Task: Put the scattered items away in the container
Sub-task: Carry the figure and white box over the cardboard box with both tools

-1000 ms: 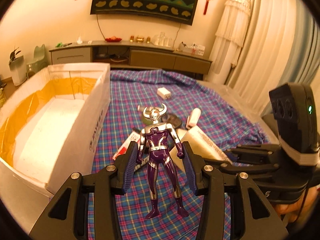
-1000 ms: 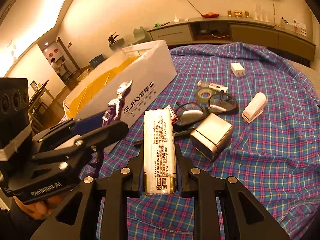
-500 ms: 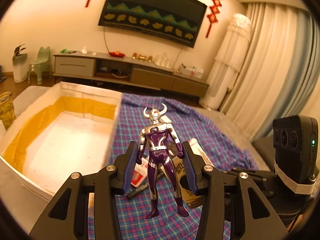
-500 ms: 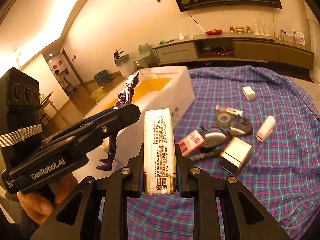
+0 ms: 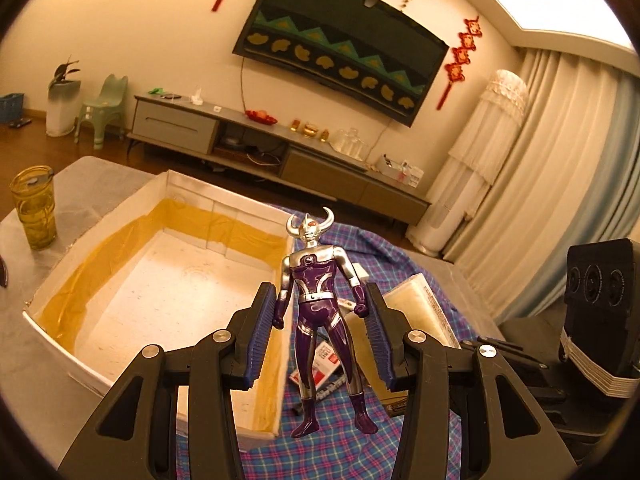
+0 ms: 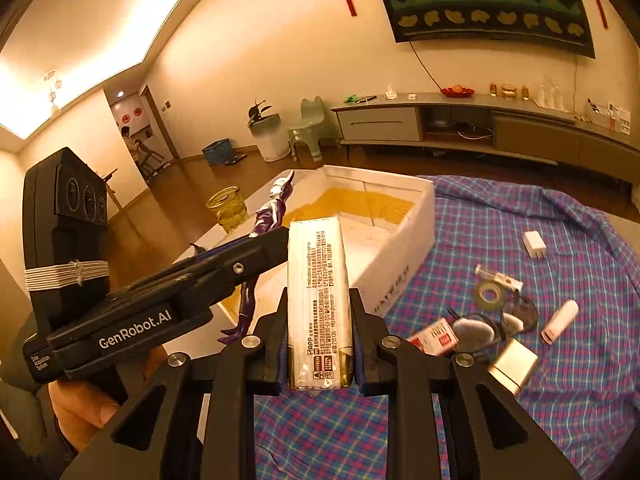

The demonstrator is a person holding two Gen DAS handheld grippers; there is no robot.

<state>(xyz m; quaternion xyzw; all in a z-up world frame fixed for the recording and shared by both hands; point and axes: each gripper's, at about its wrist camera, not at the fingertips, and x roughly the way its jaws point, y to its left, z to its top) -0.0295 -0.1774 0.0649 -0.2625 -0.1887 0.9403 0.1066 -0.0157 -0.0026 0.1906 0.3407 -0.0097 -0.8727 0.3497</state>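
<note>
My left gripper (image 5: pixel 322 334) is shut on a purple and silver horned toy figure (image 5: pixel 320 304), held upright in the air over the right wall of the white box (image 5: pixel 152 280) with yellow-taped inner walls. My right gripper (image 6: pixel 318 342) is shut on a long white tissue pack (image 6: pixel 318 288), held above the plaid cloth, just right of the left gripper (image 6: pixel 160 300). The figure (image 6: pixel 272 208) and box (image 6: pixel 416 220) also show in the right wrist view. The tissue pack (image 5: pixel 420 304) shows behind the figure in the left wrist view.
On the plaid cloth (image 6: pixel 560 360) lie a white charger (image 6: pixel 534 244), a tape roll (image 6: pixel 490 292), glasses (image 6: pixel 496 320), a red-and-white packet (image 6: pixel 438 334), a metallic box (image 6: pixel 512 364) and a small white stapler-like item (image 6: pixel 560 320). A yellow glass (image 5: pixel 34 206) stands left of the box.
Both grippers have lifted their items off the cloth and moved left toward the box; the figure now hangs over the box's right wall.
</note>
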